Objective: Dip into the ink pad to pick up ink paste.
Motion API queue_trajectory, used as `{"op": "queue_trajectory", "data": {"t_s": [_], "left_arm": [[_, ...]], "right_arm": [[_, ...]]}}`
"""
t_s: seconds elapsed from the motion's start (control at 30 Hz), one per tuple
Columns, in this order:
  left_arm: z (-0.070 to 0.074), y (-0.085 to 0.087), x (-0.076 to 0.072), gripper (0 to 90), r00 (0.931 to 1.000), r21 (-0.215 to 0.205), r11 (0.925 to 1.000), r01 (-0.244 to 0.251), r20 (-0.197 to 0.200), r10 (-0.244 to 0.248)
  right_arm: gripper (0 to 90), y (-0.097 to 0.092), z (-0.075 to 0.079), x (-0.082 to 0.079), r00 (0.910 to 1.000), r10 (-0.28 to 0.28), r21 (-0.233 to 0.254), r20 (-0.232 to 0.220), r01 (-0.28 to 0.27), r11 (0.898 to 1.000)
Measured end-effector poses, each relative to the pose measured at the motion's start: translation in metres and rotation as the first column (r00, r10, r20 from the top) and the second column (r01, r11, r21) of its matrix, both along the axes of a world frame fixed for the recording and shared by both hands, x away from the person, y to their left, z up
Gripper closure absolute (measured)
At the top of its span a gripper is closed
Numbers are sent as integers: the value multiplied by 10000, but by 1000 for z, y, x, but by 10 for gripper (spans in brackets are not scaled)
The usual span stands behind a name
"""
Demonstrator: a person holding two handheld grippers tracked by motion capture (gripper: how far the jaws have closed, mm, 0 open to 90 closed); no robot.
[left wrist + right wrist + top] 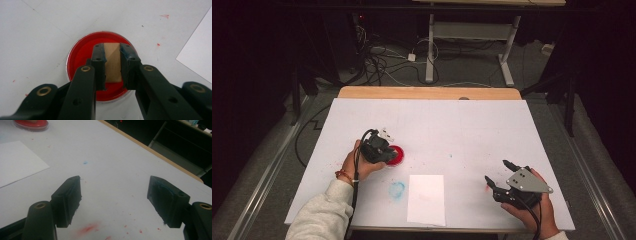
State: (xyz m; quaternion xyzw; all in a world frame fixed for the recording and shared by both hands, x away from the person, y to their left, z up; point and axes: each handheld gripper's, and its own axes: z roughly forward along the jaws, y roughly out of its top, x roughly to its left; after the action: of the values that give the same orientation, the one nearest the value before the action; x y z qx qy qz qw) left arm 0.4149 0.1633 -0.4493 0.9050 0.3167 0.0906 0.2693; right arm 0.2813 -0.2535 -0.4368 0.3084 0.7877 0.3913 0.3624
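- We have the left gripper closed on a small wooden block, its jaws pressing both sides of the block
- The block sits down in the round red ink dish; whether its underside touches the ink we cannot tell
- In the high view, the dish lies left of centre on the white surface, just under our left gripper
- We judge the inking step to be in hand: the stamp is picked up and over the colour
- The white paper sheet near the front edge looks blank, so the stamping on it seems left to do
- Our right gripper rests wide open and empty, well to the right of the sheet
- Faint red smears and a blue smudge mark the surface
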Motion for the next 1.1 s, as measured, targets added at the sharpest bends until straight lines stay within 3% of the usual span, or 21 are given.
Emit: {"op": "queue_trajectory", "data": {"t_s": [0.23,0.63,0.83,1.1], "left_arm": [[-1,1,0,741,10000,-69,10000,22,26,-22],[4,-2,-4,741,9998,168,9999,-15,184,12],[34,4,-15,741,9955,-450,9990,-16,949,59],[77,19,-41,740,9799,-1363,9907,-46,1969,317]], "right_arm": [[278,1,0,0,10000,57,-36,-20,-57,10000],[278,-2,1,0,10000,30,43,-8,-30,10000],[279,-4,2,0,10000,-9,60,38,9,10000],[282,-3,4,-2,10000,-18,22,87,18,10000]]}}
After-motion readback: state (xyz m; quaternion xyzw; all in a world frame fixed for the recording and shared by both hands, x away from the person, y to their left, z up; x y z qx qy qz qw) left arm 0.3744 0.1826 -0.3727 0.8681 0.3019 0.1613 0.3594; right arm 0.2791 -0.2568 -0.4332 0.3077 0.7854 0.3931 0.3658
